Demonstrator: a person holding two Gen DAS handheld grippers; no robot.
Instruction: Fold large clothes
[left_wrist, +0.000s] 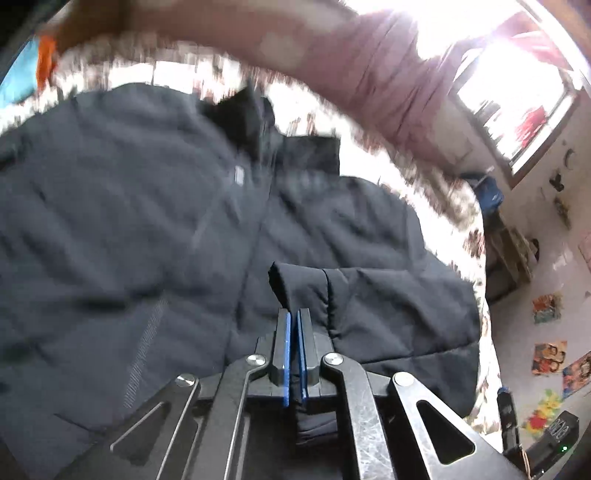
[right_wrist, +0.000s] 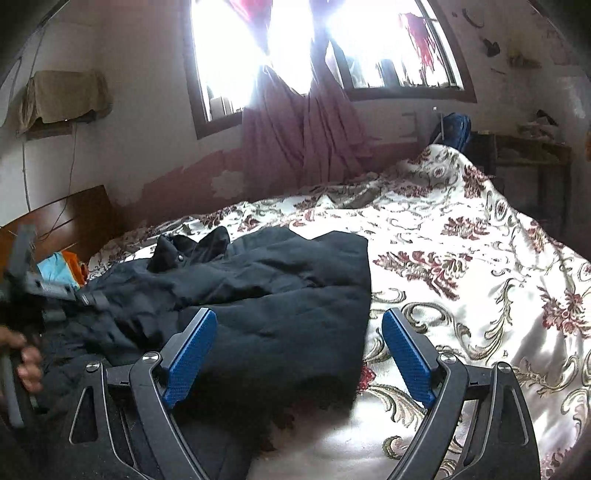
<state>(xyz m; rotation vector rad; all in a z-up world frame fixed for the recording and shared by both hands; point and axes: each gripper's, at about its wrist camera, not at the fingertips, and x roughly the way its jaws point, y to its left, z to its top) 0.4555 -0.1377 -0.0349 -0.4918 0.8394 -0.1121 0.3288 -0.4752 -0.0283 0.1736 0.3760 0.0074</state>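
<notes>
Bed, covered by a white bedspread (right_wrist: 461, 236) with maroon and olive floral scrollwork. Brown wooden headboard (right_wrist: 62, 218) at the left. Orange and light-blue cloths (right_wrist: 64, 267) lying beside the headboard. Mauve curtains (right_wrist: 306, 136), knotted, hanging before two bright wood-framed windows (right_wrist: 236, 48). Olive cloth (right_wrist: 62, 96) draped over a wall shelf. Colourful pictures (left_wrist: 548, 356) on the white wall.

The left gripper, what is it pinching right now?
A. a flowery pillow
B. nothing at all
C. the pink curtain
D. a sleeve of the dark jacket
D: in the left wrist view the left gripper is shut on the cuff end of a sleeve of the dark jacket, which lies spread on the flowery bedspread.
</notes>
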